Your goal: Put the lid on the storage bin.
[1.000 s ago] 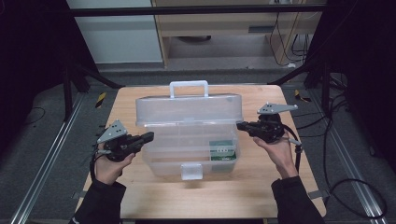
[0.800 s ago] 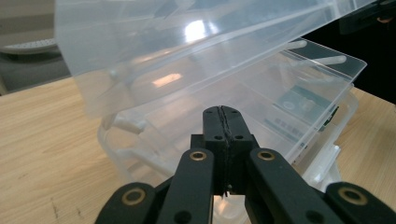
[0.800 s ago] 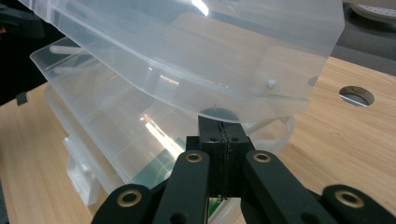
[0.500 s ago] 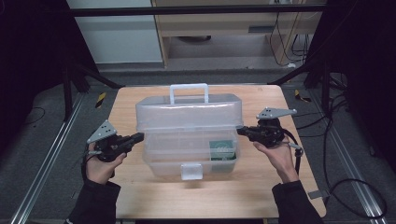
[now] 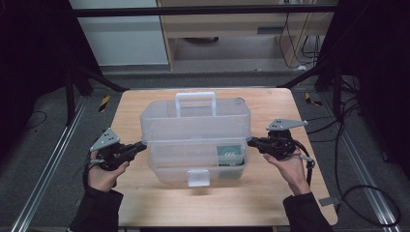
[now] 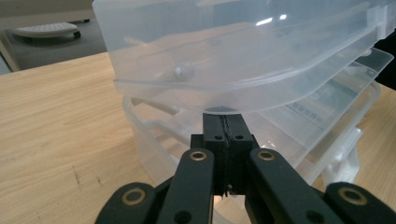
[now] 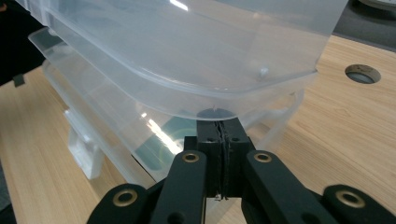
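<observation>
The clear, translucent plastic storage box with a white carry handle (image 5: 196, 137) stands near the middle of the light wooden table (image 5: 270, 193), its white front latch (image 5: 198, 177) facing the person; the lid (image 6: 233, 56) sits raised above the base, tilted open along the front, with an inner tray edge visible between the two in both gripper views.

Left gripper (image 5: 140, 145): jaws pressed together with nothing between them; the closed tip sits under the lid's left end rim, touching or just beside it; exact contact cannot be confirmed. Right gripper (image 5: 251, 141): jaws likewise pressed together and empty; the tip is tucked beneath the lid's right end rim in the same manner.

Assessment: the closed jaws appear to serve as two thin wedges rather than pincers; placed one at each end, they would carry the lid evenly and keep it from twisting on its hinge; this reads as a lid-lifting step in progress, with the box base left resting on the table.

Contents: a green and white printed packet (image 5: 231, 155) lies inside the base at the right front corner, seen through the wall; other contents cannot be made out.

Risk noted: smooth plastic on narrow tips may slip if either hand rises unevenly.
</observation>
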Tool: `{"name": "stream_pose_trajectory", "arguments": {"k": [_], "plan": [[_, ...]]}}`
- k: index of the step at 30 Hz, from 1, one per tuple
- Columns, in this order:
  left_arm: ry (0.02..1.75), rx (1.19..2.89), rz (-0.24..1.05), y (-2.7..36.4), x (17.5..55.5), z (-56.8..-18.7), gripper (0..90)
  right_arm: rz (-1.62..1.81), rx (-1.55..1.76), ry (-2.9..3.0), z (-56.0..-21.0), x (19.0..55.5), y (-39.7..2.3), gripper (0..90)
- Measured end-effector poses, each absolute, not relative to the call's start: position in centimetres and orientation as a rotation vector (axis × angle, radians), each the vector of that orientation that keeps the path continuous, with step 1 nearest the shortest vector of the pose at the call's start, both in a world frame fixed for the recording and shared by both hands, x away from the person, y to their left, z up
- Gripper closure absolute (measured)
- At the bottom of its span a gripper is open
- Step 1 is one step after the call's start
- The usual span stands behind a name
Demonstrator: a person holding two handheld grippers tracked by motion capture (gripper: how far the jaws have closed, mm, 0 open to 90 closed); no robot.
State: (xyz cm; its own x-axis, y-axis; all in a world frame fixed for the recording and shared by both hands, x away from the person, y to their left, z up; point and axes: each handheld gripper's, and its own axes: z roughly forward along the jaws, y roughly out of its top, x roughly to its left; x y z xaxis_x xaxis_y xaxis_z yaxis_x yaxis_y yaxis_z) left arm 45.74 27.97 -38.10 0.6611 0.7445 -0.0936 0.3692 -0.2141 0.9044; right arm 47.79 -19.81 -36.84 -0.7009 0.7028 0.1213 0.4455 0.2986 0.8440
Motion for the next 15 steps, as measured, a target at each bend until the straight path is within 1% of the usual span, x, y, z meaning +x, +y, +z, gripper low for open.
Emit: {"name": "stream_pose_trajectory", "arguments": {"k": [15], "plan": [[0.922,1.883,0.435,28.2,45.5,-39.6,89.7,1.287,1.043,2.317,-38.5,46.9,-19.8,88.4]]}}
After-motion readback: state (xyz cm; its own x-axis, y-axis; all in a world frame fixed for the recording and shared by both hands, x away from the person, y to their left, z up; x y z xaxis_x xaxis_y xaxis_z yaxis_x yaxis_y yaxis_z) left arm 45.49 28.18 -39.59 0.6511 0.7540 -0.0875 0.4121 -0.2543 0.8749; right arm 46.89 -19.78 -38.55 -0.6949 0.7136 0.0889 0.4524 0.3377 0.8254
